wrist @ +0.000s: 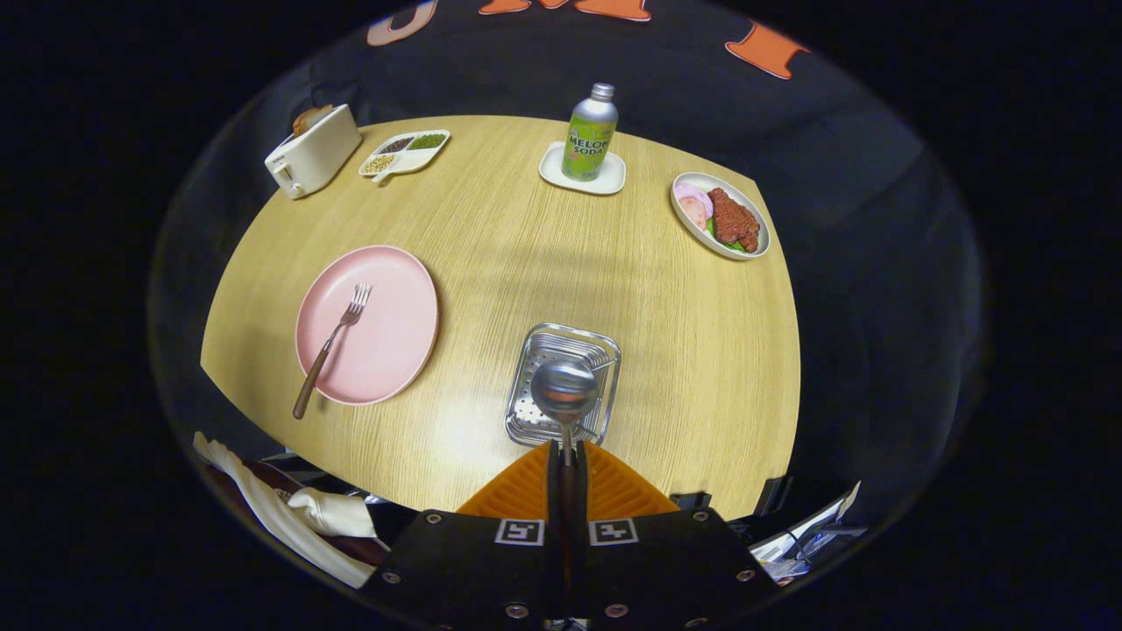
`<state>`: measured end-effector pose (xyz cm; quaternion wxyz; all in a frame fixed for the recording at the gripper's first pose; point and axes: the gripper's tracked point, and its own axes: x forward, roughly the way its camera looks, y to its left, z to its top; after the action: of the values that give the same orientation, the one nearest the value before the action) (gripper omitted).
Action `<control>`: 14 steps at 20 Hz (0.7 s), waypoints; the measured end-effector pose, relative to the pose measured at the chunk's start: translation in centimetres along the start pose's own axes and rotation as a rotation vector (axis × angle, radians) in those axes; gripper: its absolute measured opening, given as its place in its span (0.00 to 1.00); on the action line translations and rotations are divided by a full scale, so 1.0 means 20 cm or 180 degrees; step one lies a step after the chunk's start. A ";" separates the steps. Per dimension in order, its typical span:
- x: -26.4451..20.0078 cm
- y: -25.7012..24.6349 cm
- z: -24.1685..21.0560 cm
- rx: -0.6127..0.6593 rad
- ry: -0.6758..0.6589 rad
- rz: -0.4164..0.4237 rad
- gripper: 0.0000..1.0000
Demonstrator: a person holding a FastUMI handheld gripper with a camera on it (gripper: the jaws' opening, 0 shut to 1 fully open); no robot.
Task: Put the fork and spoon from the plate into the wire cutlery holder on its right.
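Note:
My gripper point(566, 464) is shut on the spoon's handle, and the spoon point(564, 391) sticks up ahead of the fingers with its round bowl over the wire cutlery holder point(605, 350). The holder is a square metal basket on the wooden table, seen from above, just beyond the fingertips. To its left lies the pink plate point(390, 342). The fork point(333, 342) rests on the plate, tines pointing away, its brown handle hanging over the plate's near rim.
A melon soda bottle point(590, 133) stands on a white coaster point(614, 180) at the table's far side. A dish of meat and vegetables point(720, 216) sits far right. A white toaster point(312, 151) and a divided condiment tray point(405, 151) sit far left.

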<state>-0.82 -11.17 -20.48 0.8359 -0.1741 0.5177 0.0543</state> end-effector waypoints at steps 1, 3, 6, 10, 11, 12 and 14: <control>0.02 0.01 0.01 0.0001 0.0053 0.0017 0.04; 0.06 0.01 0.00 0.0012 0.0197 0.0060 0.04; 0.13 0.01 0.00 0.0011 0.0382 0.0064 0.04; 0.22 0.03 0.00 0.0077 0.0571 0.0138 0.04; 0.24 0.04 0.00 0.0052 0.0595 0.0154 0.04; 0.26 0.05 0.00 0.0024 0.0610 0.0161 0.04; 0.27 0.07 0.01 0.0000 0.0623 0.0174 0.05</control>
<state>1.52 -10.22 -25.53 0.7795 -0.1643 0.6015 0.0598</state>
